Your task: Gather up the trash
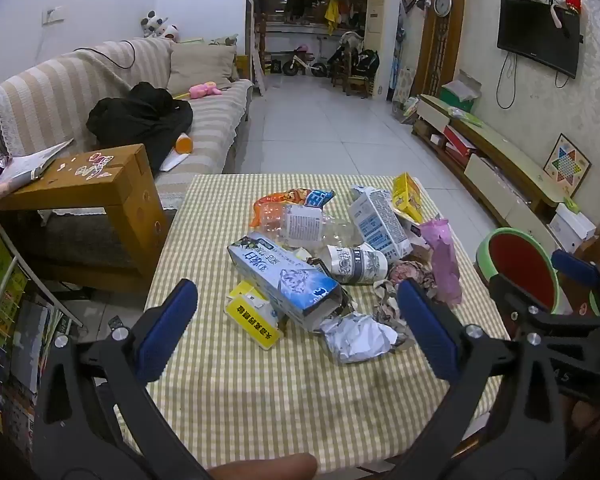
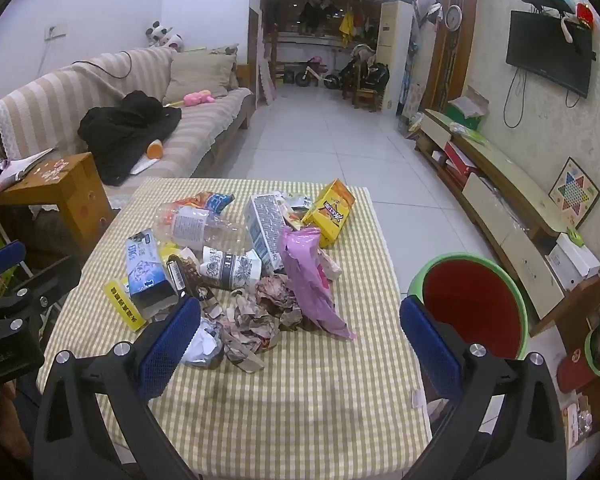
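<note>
Trash pile (image 2: 236, 264) mid-table on checked cloth (image 2: 300, 400); red bin (image 2: 476, 304) beside right edge.
- Blue carton (image 1: 284, 280): light, crushable; pinch across flat sides.
- Crumpled paper (image 1: 356, 338): soft, grab anywhere.

Left gripper (image 1: 300, 328), right gripper (image 2: 300, 344): both wide, empty.

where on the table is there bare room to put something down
The near strip of the checked tablecloth, between the trash pile and the table's near edge, is bare. A narrower bare band runs along the side nearest the green bin. The middle and far part are crowded.
</note>
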`<state>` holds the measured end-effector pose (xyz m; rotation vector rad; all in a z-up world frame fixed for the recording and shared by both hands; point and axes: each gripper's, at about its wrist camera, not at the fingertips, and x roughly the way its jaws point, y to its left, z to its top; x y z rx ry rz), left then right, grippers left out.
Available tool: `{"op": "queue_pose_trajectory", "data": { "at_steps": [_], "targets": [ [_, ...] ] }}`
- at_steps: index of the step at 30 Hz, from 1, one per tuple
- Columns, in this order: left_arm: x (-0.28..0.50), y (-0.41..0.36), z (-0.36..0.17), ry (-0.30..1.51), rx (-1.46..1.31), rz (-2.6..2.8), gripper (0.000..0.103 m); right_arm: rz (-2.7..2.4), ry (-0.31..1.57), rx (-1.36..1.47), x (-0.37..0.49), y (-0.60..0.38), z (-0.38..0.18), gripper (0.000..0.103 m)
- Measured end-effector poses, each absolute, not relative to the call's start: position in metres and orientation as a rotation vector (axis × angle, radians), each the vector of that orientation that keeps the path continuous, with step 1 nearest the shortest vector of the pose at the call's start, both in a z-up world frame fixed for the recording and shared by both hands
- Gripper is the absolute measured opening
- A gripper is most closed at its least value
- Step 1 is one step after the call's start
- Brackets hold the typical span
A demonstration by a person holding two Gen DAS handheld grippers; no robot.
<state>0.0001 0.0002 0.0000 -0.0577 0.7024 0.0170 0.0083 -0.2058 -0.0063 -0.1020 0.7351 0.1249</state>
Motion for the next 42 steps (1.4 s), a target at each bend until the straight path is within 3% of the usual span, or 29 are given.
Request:
{"op": "queue_pose_trajectory", "data": {
  "at_steps": [42],
  "targets": [
    [0.01, 0.018, -0.013, 0.805, -0.109, 0.013, 0.098, 0.117, 0.738, -0.112, 0.009, -0.207, -0.009, 0.096]
  ]
}}
